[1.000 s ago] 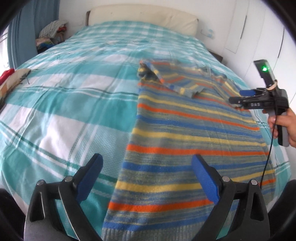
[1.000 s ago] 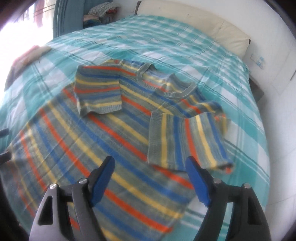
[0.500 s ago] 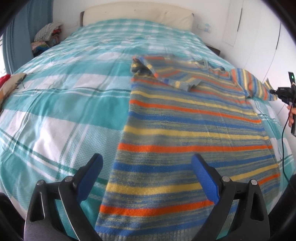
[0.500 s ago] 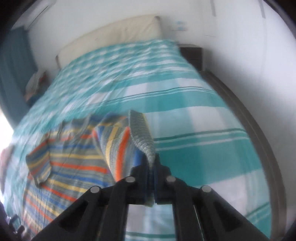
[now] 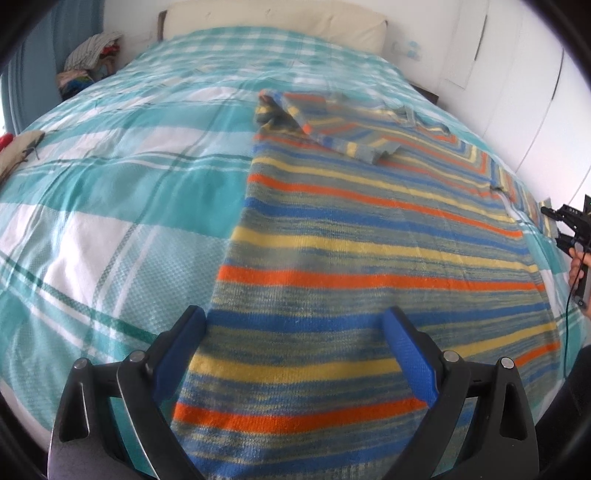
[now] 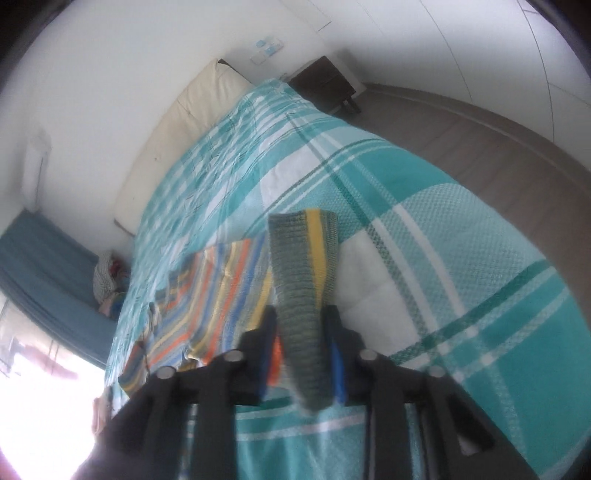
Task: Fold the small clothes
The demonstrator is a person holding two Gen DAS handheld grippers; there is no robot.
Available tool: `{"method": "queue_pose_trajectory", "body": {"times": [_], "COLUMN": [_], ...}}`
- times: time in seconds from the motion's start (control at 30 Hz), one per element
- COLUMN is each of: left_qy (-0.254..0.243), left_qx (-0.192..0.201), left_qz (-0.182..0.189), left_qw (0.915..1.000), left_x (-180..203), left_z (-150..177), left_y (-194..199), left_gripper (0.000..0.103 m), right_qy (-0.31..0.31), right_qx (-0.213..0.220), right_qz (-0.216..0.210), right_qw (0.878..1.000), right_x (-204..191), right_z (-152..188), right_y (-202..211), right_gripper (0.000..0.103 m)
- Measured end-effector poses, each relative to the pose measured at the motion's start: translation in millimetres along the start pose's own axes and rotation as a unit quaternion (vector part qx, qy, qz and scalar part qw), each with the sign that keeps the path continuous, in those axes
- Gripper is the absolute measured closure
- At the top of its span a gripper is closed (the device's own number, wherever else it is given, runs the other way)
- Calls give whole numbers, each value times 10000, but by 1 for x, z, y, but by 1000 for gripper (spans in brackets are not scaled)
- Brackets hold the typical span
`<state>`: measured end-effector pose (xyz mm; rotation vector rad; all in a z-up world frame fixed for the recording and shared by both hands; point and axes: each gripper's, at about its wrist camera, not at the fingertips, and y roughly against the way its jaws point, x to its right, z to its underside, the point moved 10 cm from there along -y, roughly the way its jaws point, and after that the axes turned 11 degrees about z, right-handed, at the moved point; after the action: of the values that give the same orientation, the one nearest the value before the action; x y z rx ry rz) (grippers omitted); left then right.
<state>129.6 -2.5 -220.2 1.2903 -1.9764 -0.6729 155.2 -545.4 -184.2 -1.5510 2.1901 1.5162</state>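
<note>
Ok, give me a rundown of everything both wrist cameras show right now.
Striped sweater: one, blue, orange, yellow and grey-green, flat on the bed; one sleeve folded across the chest, the other stretched out sideways.
Bedspread: one, teal and white plaid, covering the bed.
Headboard cushion: one, cream, against the far wall.
Clothes pile: one, mixed colours, beside the bed's far corner.
Nightstand: one, dark, by the bed head.
Left gripper: black with blue pads, jaws wide open above the sweater's hem.
Right gripper: jaws have just been opening, sleeve cuff between them.
Hand: one, holding the right gripper.
</note>
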Motion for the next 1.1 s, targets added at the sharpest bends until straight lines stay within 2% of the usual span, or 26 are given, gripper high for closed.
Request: {"method": "queue_pose_trajectory", "body": {"times": [0.07, 0.1, 0.13, 0.23, 0.37, 0.57, 0.67, 0.73, 0.77, 0.8, 0.87, 0.9, 0.93, 0.97, 1.0, 1.07, 1.1], "left_qy": [-35, -53, -72, -100, -101, -139, -165, -280, -370, -466, -652, -756, -880, -1032, -1210, -1700, -1926], "left_qx": [-16, -23, -25, -26, -67, -181, -219, -42, 97, 281, 769, 1004, 1193, 1311, 1301, 885, 621], "left_qz": [-48, -67, -77, -72, -86, -176, -174, -187, -205, -213, -127, -61, 19, 127, 247, 459, 450], "left_qw": [10000, 10000, 9999, 9999, 9999, 9996, 9995, 9994, 9991, 9983, 9948, 9920, 9889, 9859, 9838, 9804, 9783], "left_x": [-1, 0, 0, -1, -1, -2, 0, 4, 7, 10, 23, 31, 40, 51, 63, 88, 97], "left_z": [1, 1, 2, 2, 3, 5, 0, -14, -26, -41, -81, -102, -123, -143, -159, -177, -181], "left_y": [-3, -4, -4, -4, -7, -4, 15, 41, 56, 73, 107, 121, 131, 134, 129, 93, 67], "left_gripper": [6, 6, 6, 6, 6, 6, 6, 6, 6, 6, 5, 5, 2, 1, 1, 1, 1], "right_qy": [9, -73, -179, -367, -11, -231, -313, -241, -203, -209, -296, -291, -212, -79, 91, 518, 750], "right_qx": [-41, 14, 91, 163, 219, 112, 99, 132, 173, 226, 533, 738, 941, 1115, 1263, 1386, 1351], "right_qz": [160, 323, 471, 680, 1112, 1197, 1370, 1726, 2019, 2302, 2826, 2871, 2823, 2717, 2610, 2259, 2030], "right_qw": [9999, 9994, 9987, 9969, 9936, 9925, 9900, 9846, 9790, 9727, 9573, 9546, 9545, 9559, 9570, 9628, 9669], "right_x": [5, 13, 21, 35, 31, 49, 60, 68, 76, 84, 100, 99, 92, 79, 62, 22, -1], "right_z": [3, 3, 0, -5, -2, 2, 6, 6, 5, 3, -5, -11, -15, -17, -15, -1, 10], "right_y": [-3, -3, -1, 1, -2, -1, 10, 19, 25, 34, 59, 73, 86, 97, 107, 117, 117], "right_gripper": [77, 96, 100, 101, 101, 103, 103, 103, 101, 94, 86, 80, 78, 71, 58, 44, 42]}}
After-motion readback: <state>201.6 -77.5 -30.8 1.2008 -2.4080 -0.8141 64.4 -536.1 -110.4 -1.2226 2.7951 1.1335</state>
